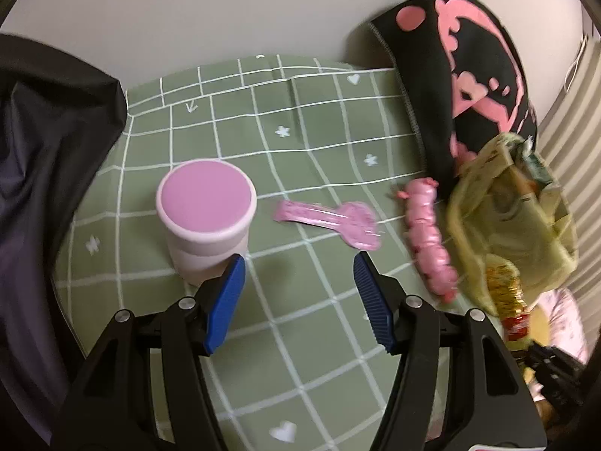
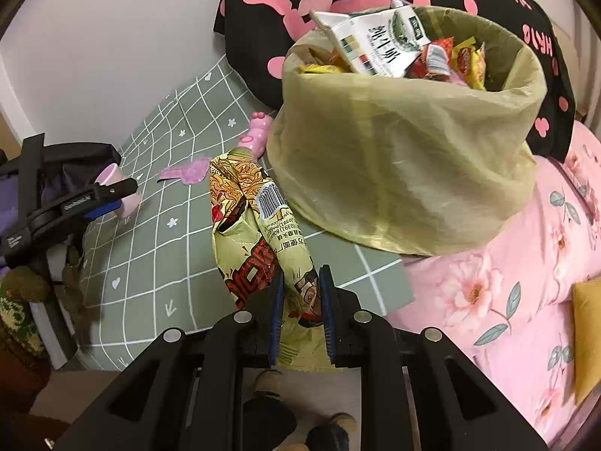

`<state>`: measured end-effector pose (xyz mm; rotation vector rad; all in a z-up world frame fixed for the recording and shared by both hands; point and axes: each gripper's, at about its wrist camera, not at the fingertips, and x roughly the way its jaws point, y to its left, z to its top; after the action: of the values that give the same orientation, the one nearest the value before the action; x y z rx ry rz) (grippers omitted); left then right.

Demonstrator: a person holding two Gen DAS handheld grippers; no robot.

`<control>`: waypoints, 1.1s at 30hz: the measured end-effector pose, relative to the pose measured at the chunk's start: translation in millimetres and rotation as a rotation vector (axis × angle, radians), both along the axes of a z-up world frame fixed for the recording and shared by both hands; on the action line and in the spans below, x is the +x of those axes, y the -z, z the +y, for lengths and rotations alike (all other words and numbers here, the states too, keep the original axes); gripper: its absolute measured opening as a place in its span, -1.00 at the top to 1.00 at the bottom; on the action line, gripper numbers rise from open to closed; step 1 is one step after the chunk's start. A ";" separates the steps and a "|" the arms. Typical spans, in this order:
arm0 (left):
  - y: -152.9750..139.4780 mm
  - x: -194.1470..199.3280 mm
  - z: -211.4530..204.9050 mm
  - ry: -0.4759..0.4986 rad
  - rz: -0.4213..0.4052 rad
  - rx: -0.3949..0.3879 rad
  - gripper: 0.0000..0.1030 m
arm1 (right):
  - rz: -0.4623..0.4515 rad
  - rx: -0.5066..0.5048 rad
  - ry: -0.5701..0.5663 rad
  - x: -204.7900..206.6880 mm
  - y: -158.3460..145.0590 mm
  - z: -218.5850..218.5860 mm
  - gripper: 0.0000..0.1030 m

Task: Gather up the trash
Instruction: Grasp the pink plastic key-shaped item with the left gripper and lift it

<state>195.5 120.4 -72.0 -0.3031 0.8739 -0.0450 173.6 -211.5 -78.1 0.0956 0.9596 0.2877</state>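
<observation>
The right claw (image 2: 302,312) is clamped on the noodle wrapper (image 2: 259,233), whose long axis runs away from it over the bed (image 2: 157,263); the trash bag (image 2: 405,158) stands beyond, to its right. The left claw (image 1: 298,293), spread and empty, hangs beside the pink cup (image 1: 206,218), well apart from the bag.

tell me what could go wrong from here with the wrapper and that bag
The right gripper pinches only the lower end of the noodle wrapper, so the floppy top could catch on the trash bag rim and miss. The bag looks full, with a carton sticking out; pushing may spill it. The open left gripper is close to the pink cup and may tip it.
</observation>
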 end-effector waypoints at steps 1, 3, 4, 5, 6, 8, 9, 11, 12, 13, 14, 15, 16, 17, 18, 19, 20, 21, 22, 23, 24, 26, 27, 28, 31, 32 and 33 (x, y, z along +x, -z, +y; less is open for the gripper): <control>2.2 5.2 6.5 -0.001 0.005 -0.008 -0.11 | -0.002 -0.005 -0.006 0.8 -0.2 4.4 0.64; 7.1 14.1 17.2 -0.007 0.019 -0.035 -0.11 | -0.011 -0.019 -0.014 0.8 -0.8 8.7 0.64; 9.5 18.5 20.7 -0.005 0.030 -0.053 -0.11 | -0.012 -0.024 -0.012 2.7 -0.8 11.4 0.64; 13.3 25.6 24.1 0.007 0.047 -0.085 -0.11 | -0.011 -0.025 -0.006 3.6 -0.7 12.3 0.64; 15.7 31.3 25.0 0.022 0.060 -0.108 -0.11 | -0.009 -0.026 0.001 3.9 -0.7 12.0 0.64; 17.8 43.1 20.2 0.074 0.063 -0.119 -0.11 | -0.003 -0.034 0.011 5.3 0.1 14.5 0.64; 17.1 48.7 14.7 0.112 0.055 -0.096 -0.11 | -0.003 -0.042 0.009 4.8 0.4 15.1 0.64; 16.9 58.6 3.3 0.191 0.055 -0.034 -0.13 | -0.003 -0.057 0.008 3.1 0.8 16.4 0.64; 16.1 63.6 -2.6 0.243 0.053 -0.001 -0.13 | -0.004 -0.059 0.012 2.1 0.7 16.4 0.64; 15.0 66.8 -5.9 0.277 0.050 0.021 -0.13 | -0.003 -0.061 0.016 0.8 0.4 15.4 0.64; 13.0 70.5 -11.1 0.331 0.043 0.053 -0.13 | -0.002 -0.065 0.020 0.8 -0.1 15.5 0.64; 11.8 73.6 -14.3 0.371 0.037 0.073 -0.13 | 0.000 -0.069 0.023 0.2 -0.1 15.2 0.64; 10.8 78.0 -17.3 0.419 0.031 0.098 -0.13 | 0.003 -0.073 0.027 -0.3 0.0 14.2 0.64; 11.3 81.8 -18.9 0.444 0.032 0.111 -0.13 | 0.008 -0.077 0.032 -1.4 0.6 12.9 0.64; 13.1 86.9 -20.9 0.479 0.043 0.120 -0.13 | 0.014 -0.080 0.038 -2.3 1.3 11.5 0.64; 15.3 91.3 -22.3 0.506 0.055 0.128 -0.13 | 0.018 -0.082 0.043 -3.3 1.9 10.0 0.64; 18.2 95.8 -24.2 0.537 0.070 0.141 -0.13 | 0.022 -0.082 0.048 -4.1 2.2 8.6 0.64; 19.4 98.0 -26.1 0.559 0.075 0.153 -0.13 | 0.024 -0.083 0.051 -4.7 2.2 7.4 0.64; 19.4 100.1 -28.4 0.578 0.071 0.168 -0.13 | 0.024 -0.084 0.055 -5.8 2.1 6.5 0.64; 17.4 101.3 -30.7 0.597 0.061 0.182 -0.13 | 0.025 -0.085 0.060 -6.6 2.5 4.9 0.64; 14.5 103.2 -32.0 0.608 0.051 0.182 -0.13 | 0.027 -0.085 0.065 -6.7 2.8 3.9 0.64; 8.7 108.2 -33.7 0.615 0.032 0.155 -0.13 | 0.033 -0.085 0.073 -6.6 3.8 2.3 0.64; 7.7 111.6 -36.4 0.624 0.032 0.146 -0.13 | 0.035 -0.084 0.075 -6.0 4.4 1.7 0.64; 9.2 114.6 -41.0 0.647 0.044 0.152 -0.14 | 0.037 -0.084 0.075 -6.1 4.6 0.9 0.64; 18.1 119.6 -52.8 0.707 0.091 0.199 -0.13 | 0.032 -0.084 0.082 -4.4 2.9 0.9 0.64; 17.8 118.2 -53.4 0.713 0.093 0.206 -0.14 | 0.024 -0.084 0.084 -4.5 0.9 -0.6 0.64; 15.7 115.7 -52.5 0.728 0.109 0.184 -0.13 | 0.016 -0.084 0.088 -5.0 -1.0 -2.6 0.64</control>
<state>311.2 67.9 -87.7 0.1986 1.0517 -0.6238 168.6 -214.2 -77.1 0.0633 0.9796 0.1653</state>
